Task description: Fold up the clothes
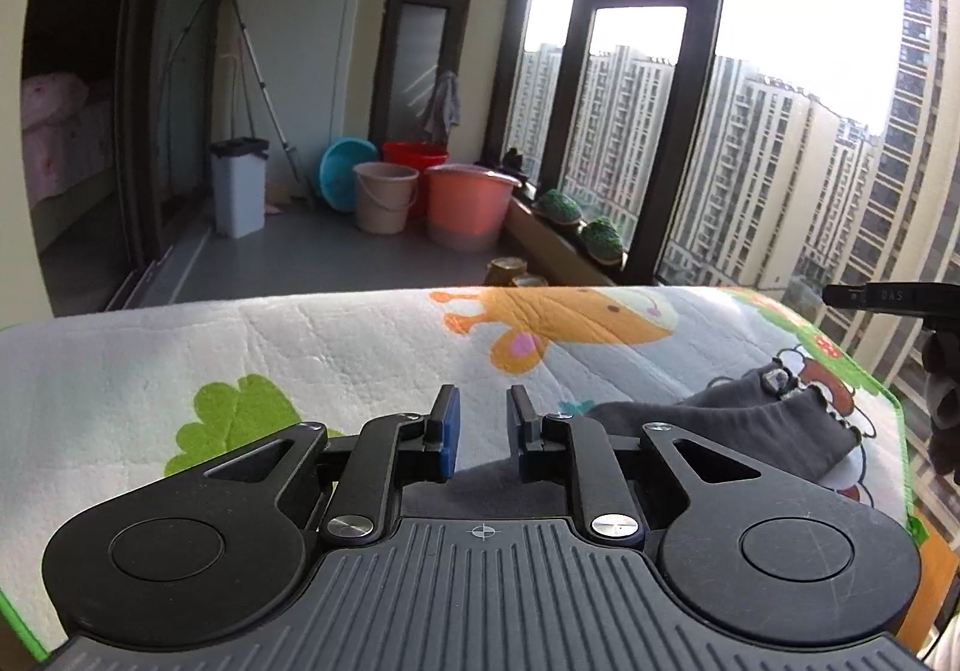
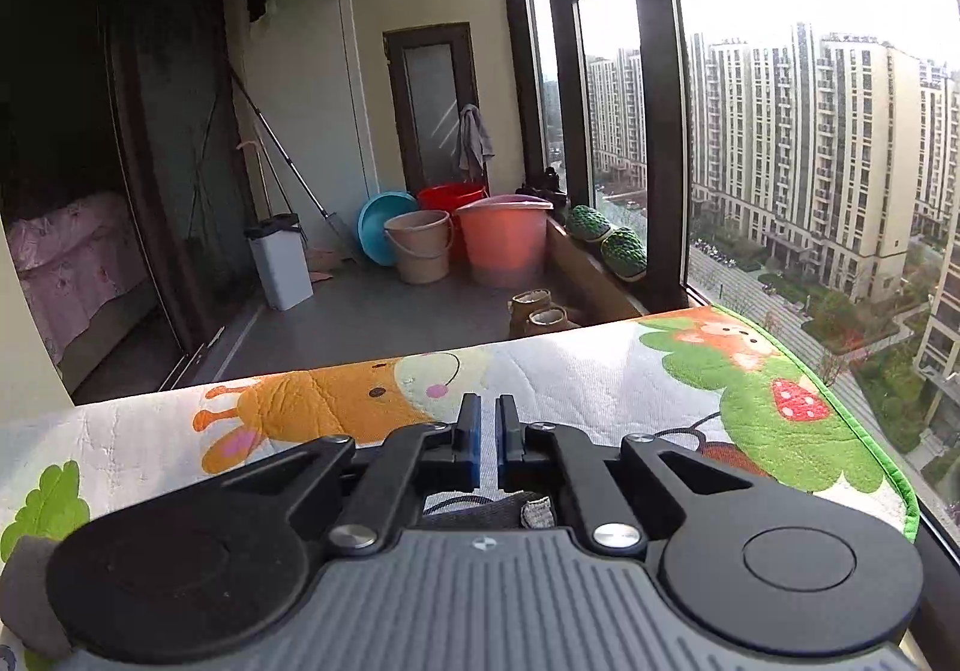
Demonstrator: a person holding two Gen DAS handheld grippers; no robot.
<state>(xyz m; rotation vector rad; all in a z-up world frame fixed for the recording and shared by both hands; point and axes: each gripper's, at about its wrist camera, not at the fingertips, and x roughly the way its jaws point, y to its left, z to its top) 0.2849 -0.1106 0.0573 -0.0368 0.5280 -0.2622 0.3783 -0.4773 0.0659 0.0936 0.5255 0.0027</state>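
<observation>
A dark grey garment [image 1: 750, 425] lies crumpled on the cartoon-print mat [image 1: 360, 347], to the right of my left gripper [image 1: 483, 431]. The left gripper is open and empty, with its blue pads a small gap apart above the mat. In the right wrist view, my right gripper [image 2: 487, 443] has its pads almost together with a thin slit between them and nothing held. Grey cloth [image 2: 480, 512] shows under and behind the right gripper's fingers, and another grey bit [image 2: 30, 599] shows at the lower left. The right gripper's body [image 1: 888, 296] shows at the right edge of the left wrist view.
The mat [image 2: 600, 371] covers a table whose far edge faces a balcony floor. Beyond stand a pink bucket [image 1: 471, 206], a beige bucket [image 1: 384, 194], a red bucket, a blue basin [image 1: 342, 170] and a white bin [image 1: 239, 185]. Tall windows run along the right side.
</observation>
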